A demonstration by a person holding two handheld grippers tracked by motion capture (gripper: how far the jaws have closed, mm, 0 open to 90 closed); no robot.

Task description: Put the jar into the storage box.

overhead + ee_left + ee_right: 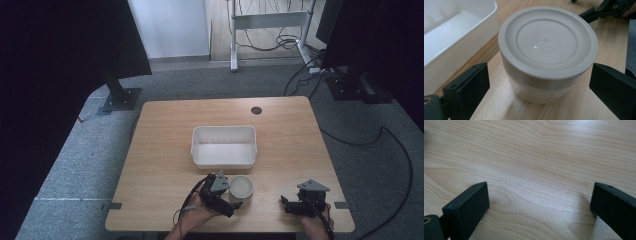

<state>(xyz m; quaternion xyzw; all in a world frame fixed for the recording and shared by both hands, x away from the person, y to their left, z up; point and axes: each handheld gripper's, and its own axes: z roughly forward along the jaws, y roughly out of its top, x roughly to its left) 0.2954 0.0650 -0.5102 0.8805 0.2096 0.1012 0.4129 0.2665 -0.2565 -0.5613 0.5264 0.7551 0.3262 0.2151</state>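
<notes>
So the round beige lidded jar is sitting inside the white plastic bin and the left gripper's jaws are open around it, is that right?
Not quite. The round beige lidded jar stands on the light wooden table, just outside the white rectangular plastic bin, near its front wall. The high view and the left gripper view both show this. The left gripper does have its jaws open on either side of the jar.

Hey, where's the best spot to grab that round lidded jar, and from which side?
Grip the jar on its straight side wall just below the overhanging lid, coming level from the near side where the left claw already straddles it, open. It stands upright on the table, and the white tub probably blocks the far side.
</notes>
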